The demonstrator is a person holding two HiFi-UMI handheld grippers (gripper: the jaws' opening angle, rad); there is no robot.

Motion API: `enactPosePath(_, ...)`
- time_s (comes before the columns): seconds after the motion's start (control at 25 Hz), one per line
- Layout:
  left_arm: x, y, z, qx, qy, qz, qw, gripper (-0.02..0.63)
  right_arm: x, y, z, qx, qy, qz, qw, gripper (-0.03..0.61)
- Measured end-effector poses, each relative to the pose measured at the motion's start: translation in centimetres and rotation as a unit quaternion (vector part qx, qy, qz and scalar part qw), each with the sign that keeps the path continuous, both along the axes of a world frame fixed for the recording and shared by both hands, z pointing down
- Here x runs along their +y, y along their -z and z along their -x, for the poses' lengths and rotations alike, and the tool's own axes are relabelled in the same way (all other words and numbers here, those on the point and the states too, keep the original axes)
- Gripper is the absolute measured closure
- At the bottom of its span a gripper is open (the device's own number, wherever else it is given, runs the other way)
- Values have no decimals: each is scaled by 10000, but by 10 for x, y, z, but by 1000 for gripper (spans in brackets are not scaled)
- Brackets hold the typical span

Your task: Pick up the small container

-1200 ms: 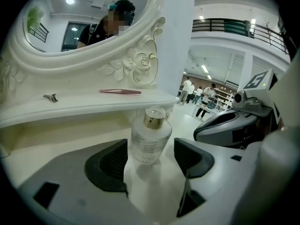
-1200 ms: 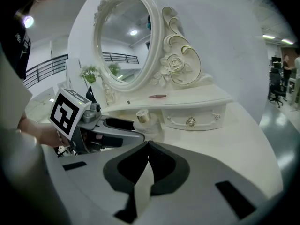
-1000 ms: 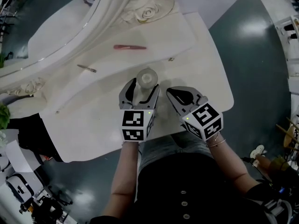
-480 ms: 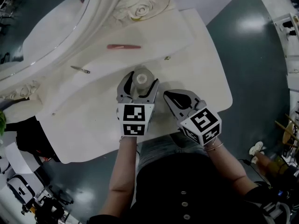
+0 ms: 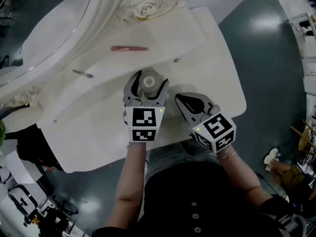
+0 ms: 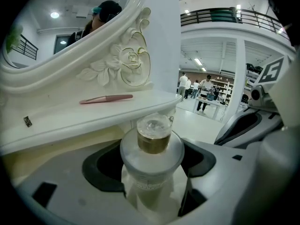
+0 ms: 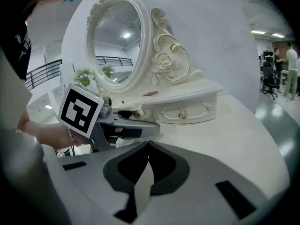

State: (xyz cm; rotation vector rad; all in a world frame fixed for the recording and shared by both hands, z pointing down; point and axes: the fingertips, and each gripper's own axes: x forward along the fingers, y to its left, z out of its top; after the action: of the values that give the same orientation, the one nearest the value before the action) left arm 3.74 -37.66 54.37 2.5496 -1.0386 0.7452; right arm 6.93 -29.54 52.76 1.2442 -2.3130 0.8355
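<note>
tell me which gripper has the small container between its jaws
The left gripper: its jaws clamp the small container by its frosted body. The right gripper, beside it, has its jaws together on nothing.

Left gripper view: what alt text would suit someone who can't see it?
The left claw grips a small frosted white container with a gold neck and clear cap. Behind, a slim pink stick lies on the white shelf of an ornate white mirror.

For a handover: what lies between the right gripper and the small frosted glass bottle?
Only a jaw of the left gripper, which grips the bottle; head view shows it.
</note>
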Motion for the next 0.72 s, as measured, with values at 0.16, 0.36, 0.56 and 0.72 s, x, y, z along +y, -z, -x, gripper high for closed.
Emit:
enactPosePath(0.16,-3,0,-3,43,-91,-90,9999,302,1,-3,-3,-5,-26,45,10000,577)
enactPosePath(0.36,-5,1,-6,89,-259,-132,9995,302,1,-3,-4,-23,-39,67,10000,577)
enactPosePath(0.56,-8,-2,-8,64,-214,-143,9996,302,2,-4,-4,-18,-19,94,10000,577)
enactPosePath(0.72,-9,-6,-9,-21,-179,-108,9998,302,3,-4,-6,-22,-36,98,9999,577)
